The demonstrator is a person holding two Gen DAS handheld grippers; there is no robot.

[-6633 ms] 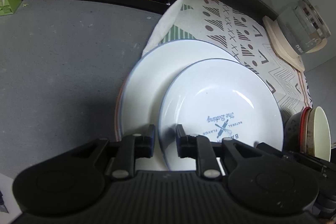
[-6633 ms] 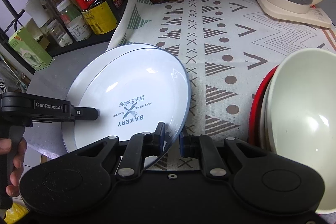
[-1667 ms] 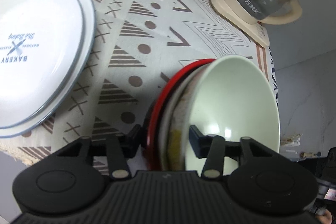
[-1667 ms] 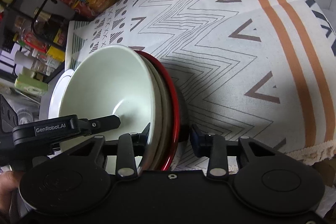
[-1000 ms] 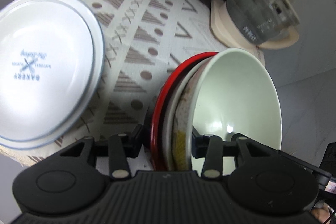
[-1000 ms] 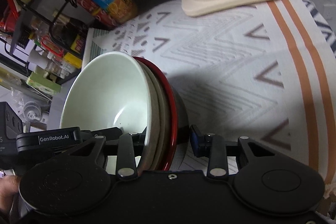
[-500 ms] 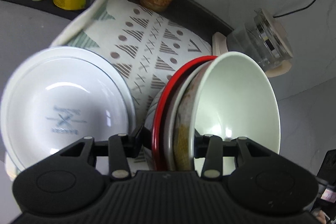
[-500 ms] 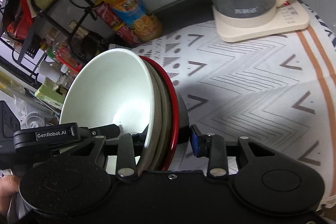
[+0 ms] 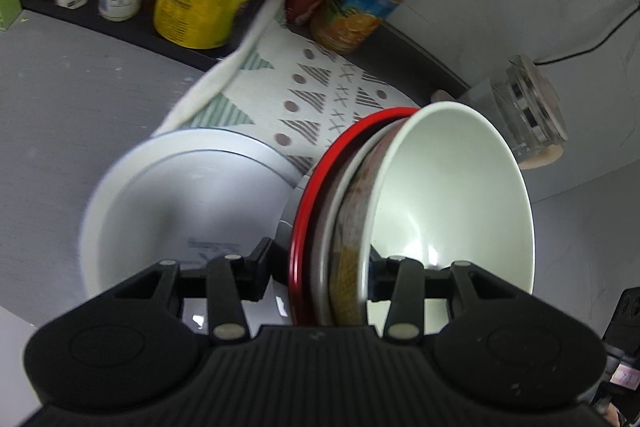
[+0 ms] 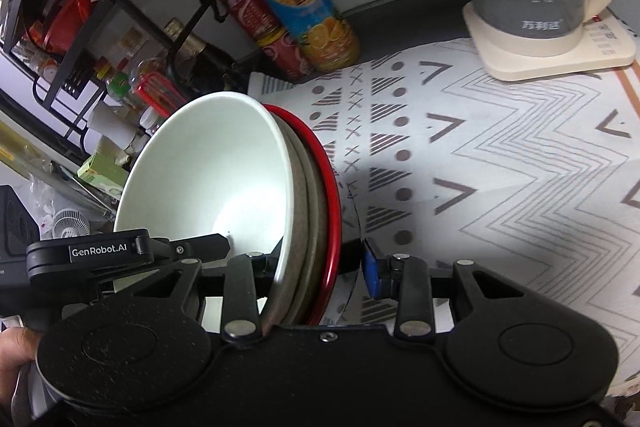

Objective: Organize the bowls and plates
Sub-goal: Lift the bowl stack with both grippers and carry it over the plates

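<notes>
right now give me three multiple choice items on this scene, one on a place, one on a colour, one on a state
1. Where do the white plates lie relative to the bowl stack in the left wrist view?
A. left of it
B. right of it
C. inside it

2. What colour is the rim of the outermost bowl in the stack?
A. blue
B. red
C. yellow

3. How is the bowl stack held?
A. resting free on the patterned cloth
B. by one gripper only
C. by both grippers, one on each side

Answers:
1 A, the plates show left of the stack, partly behind it.
2 B, a red rim rings the pale bowls nested in it.
3 C, the left gripper and the right gripper each have their jaws closed across the stacked rims.
</notes>
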